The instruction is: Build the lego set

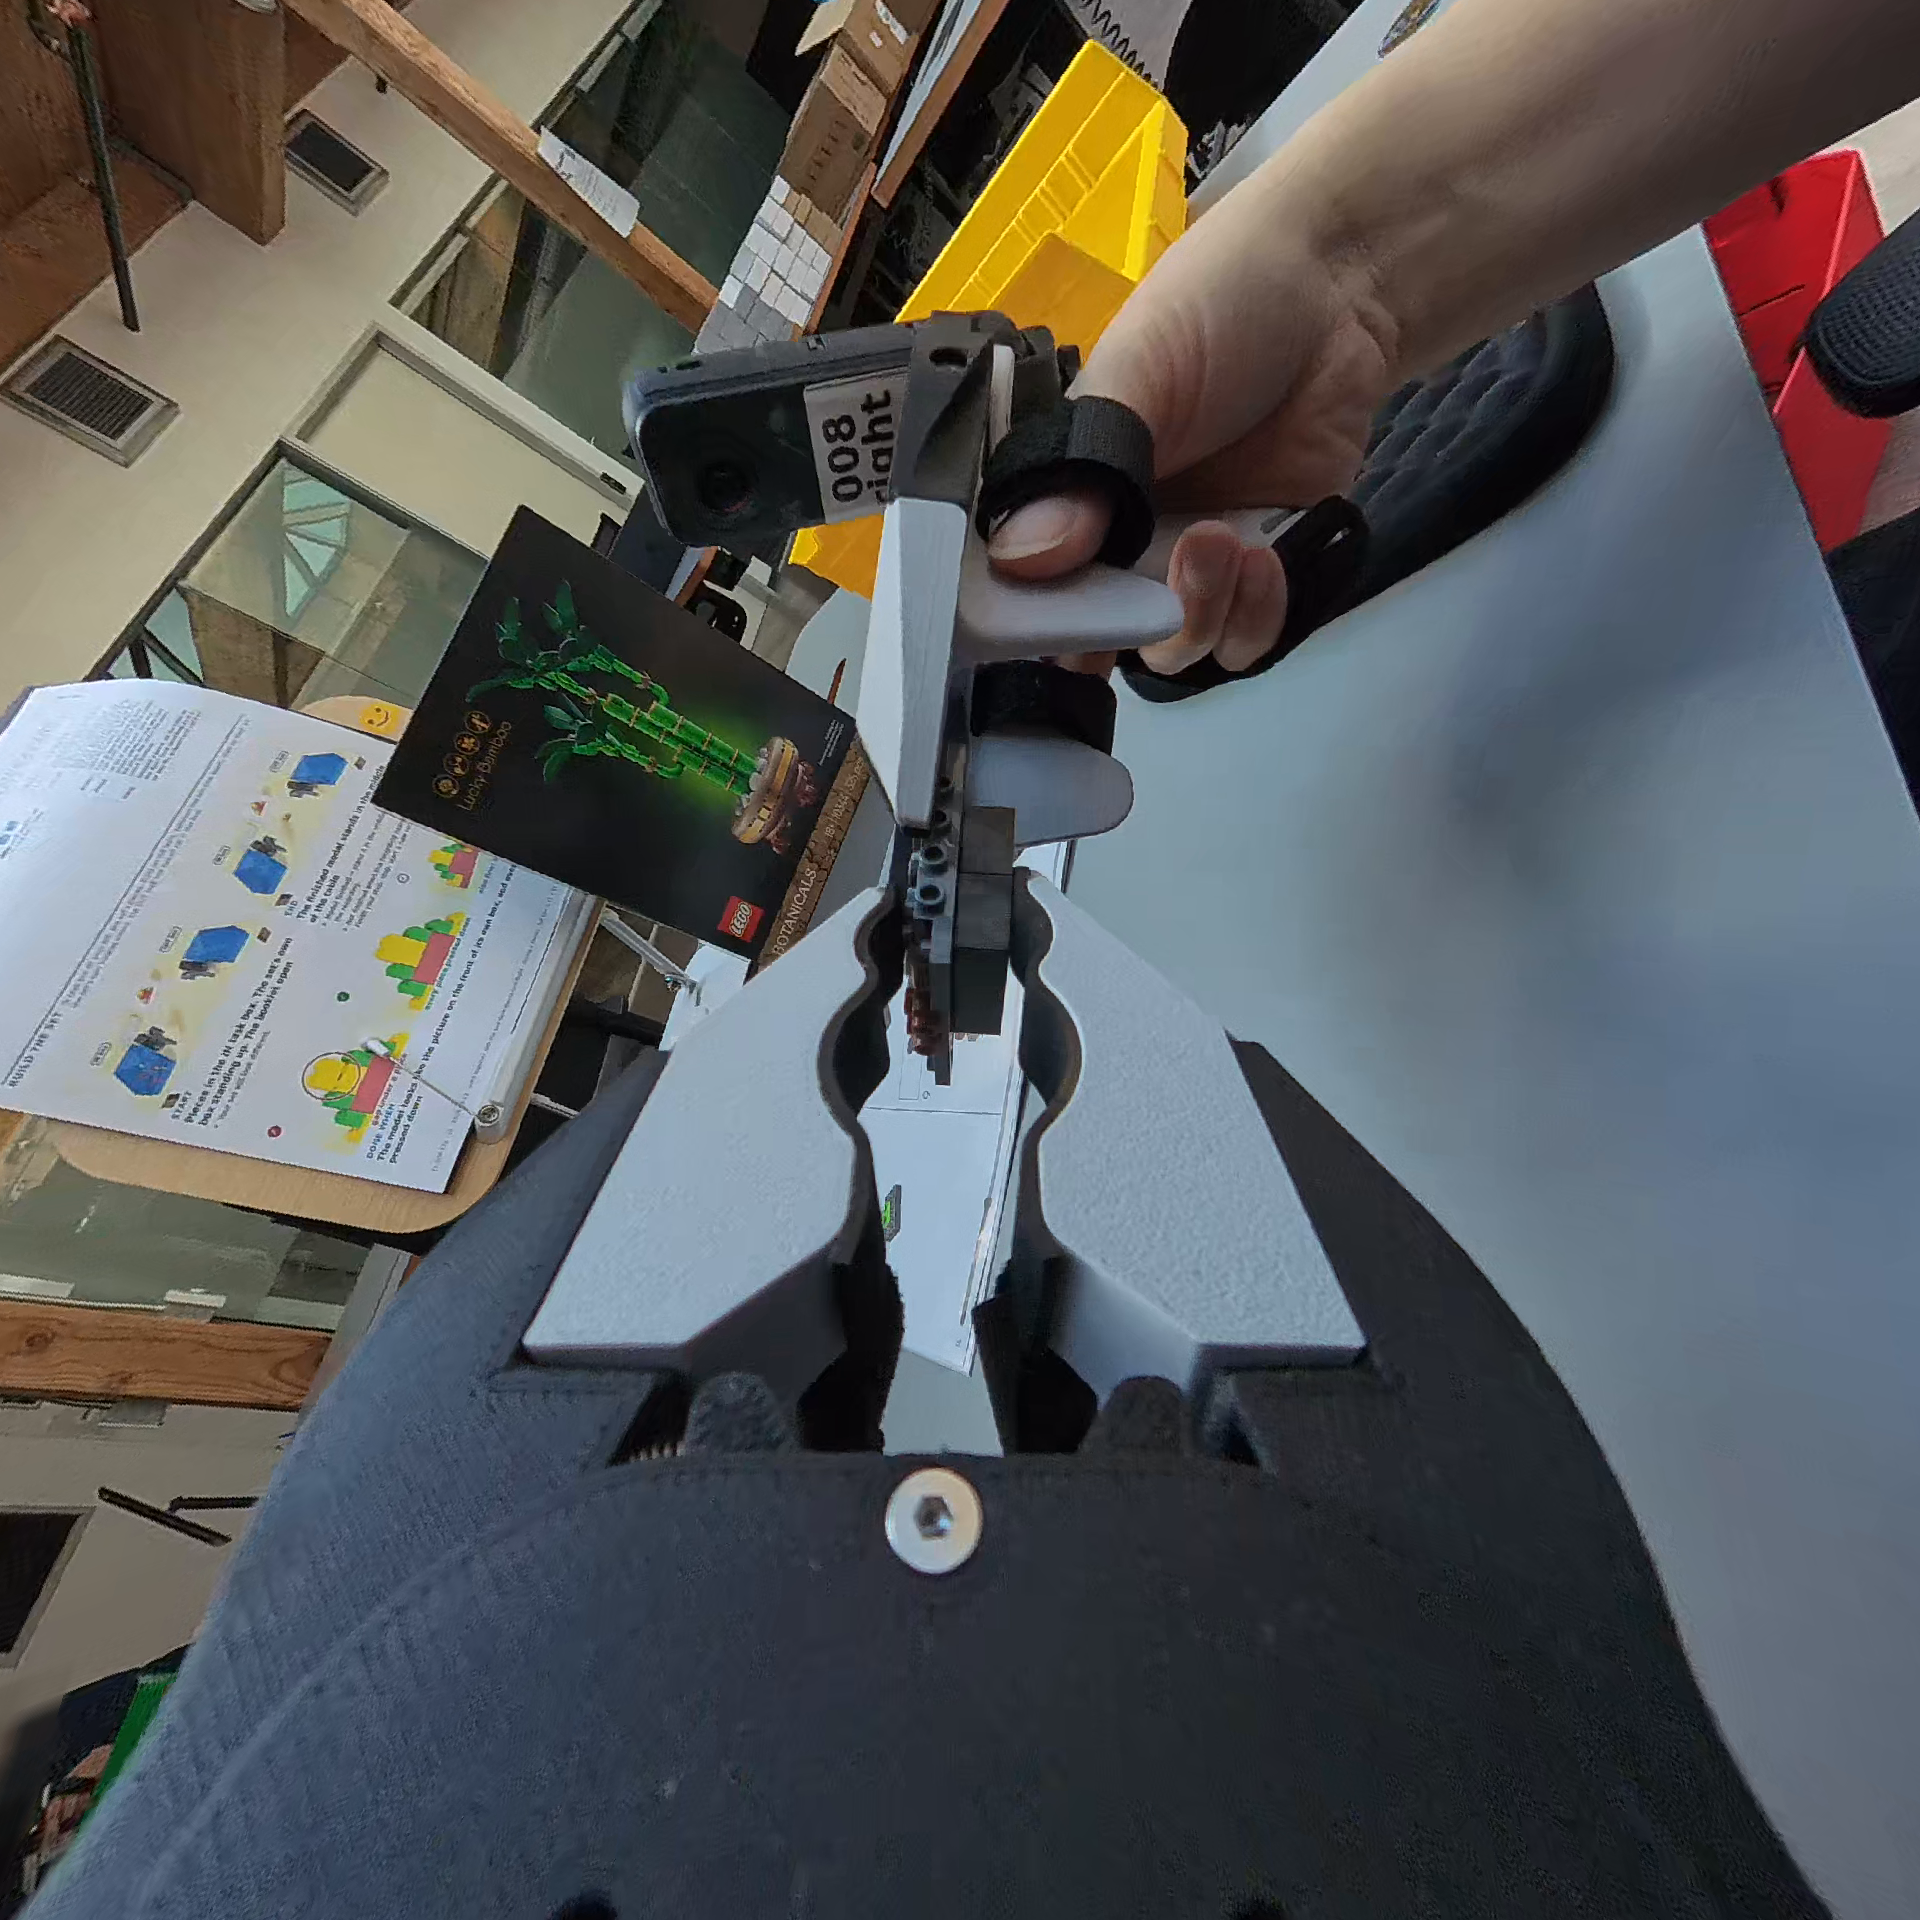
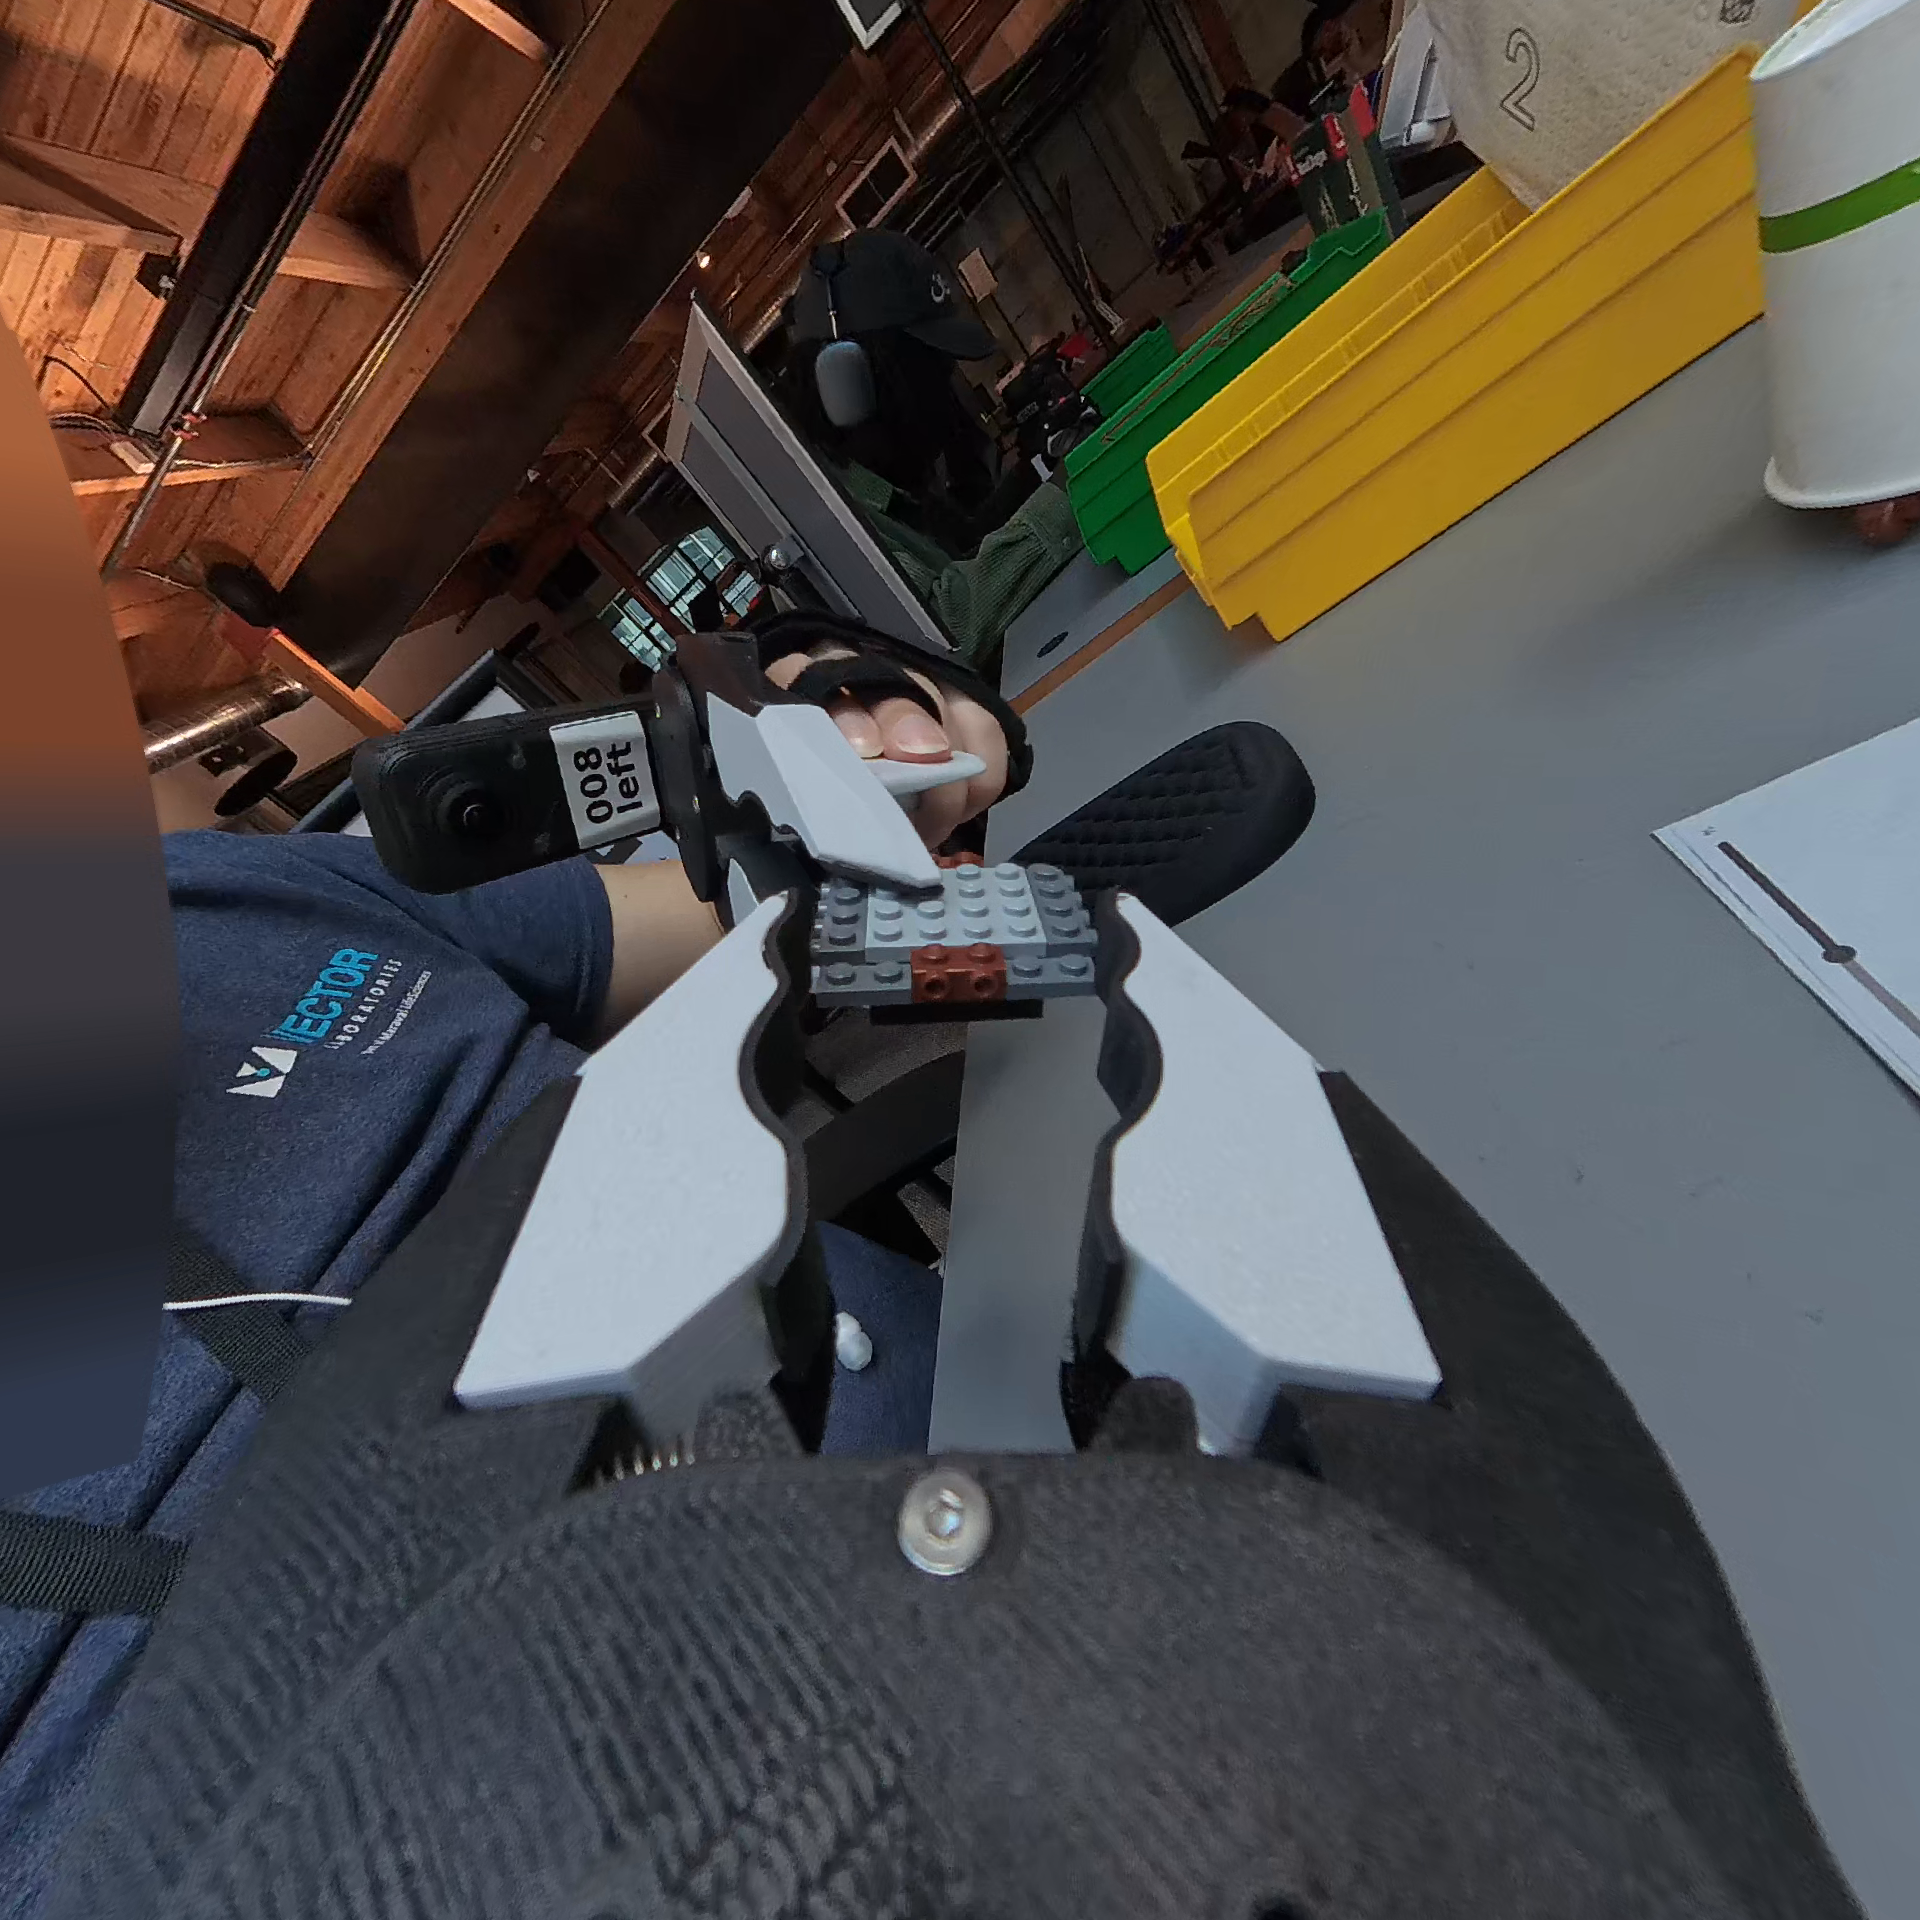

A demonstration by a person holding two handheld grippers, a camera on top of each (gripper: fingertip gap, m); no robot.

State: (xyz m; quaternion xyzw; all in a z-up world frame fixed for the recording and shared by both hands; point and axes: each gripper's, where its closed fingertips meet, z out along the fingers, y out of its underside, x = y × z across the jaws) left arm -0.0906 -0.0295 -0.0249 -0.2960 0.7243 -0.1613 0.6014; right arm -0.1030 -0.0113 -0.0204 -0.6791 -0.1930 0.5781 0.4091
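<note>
Left gripper [image 1: 951, 940]: jaws nearly closed, pinching the lego assembly [image 1: 961, 956] edge-on.
Right gripper [image 2: 951, 951]: jaws part-open, clamping the same assembly's ends, aloft.
Risk: opposed pulls could pop plates apart.
Room: surface [image 2: 1507, 883] edge just below; bare stretch before yellow bin [image 2: 1455, 416].

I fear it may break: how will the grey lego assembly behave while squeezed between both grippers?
The lego assembly looks stiff: stacked plates hold flat. Layers might pop apart under twisting, since only studs join them. Probably light, held aloft by the fingers at its edges.
</note>
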